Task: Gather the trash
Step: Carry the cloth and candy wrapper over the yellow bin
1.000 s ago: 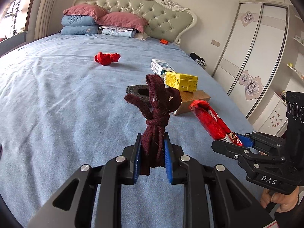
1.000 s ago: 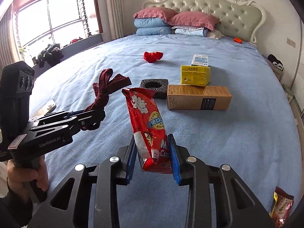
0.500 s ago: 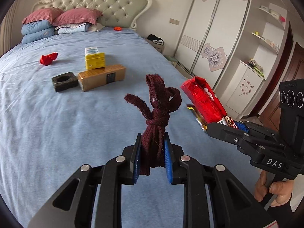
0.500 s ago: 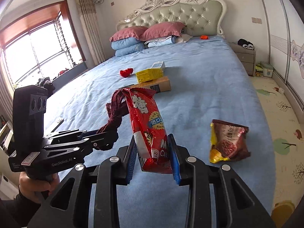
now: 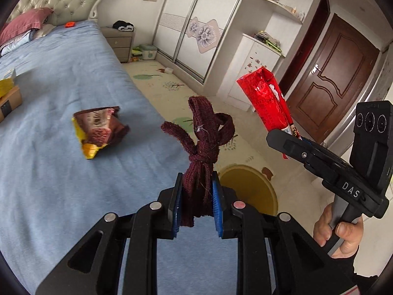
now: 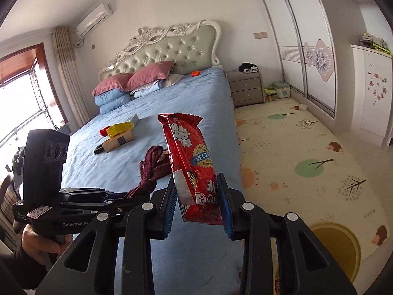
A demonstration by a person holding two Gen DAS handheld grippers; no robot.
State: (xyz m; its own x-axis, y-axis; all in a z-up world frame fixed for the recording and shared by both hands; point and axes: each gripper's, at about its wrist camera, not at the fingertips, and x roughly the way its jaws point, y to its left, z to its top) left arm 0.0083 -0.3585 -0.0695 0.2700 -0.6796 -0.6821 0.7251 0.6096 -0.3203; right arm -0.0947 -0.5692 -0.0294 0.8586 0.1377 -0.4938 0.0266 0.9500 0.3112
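the left gripper (image 5: 196,204) is clamped tight on a knotted dark red rag (image 5: 202,147), which stands up over the edge of the bed (image 5: 49,184). the right gripper (image 6: 197,207) is partly closed on a red candy bag (image 6: 194,162), held upright. a crumpled brown and yellow wrapper (image 5: 98,130) lies on the bed near its edge. a yellow bin (image 5: 248,191) sits on the floor beside the bed.

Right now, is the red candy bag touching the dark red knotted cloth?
Apart. The left wrist view shows floor between the cloth in the left gripper and the candy bag in the right gripper.
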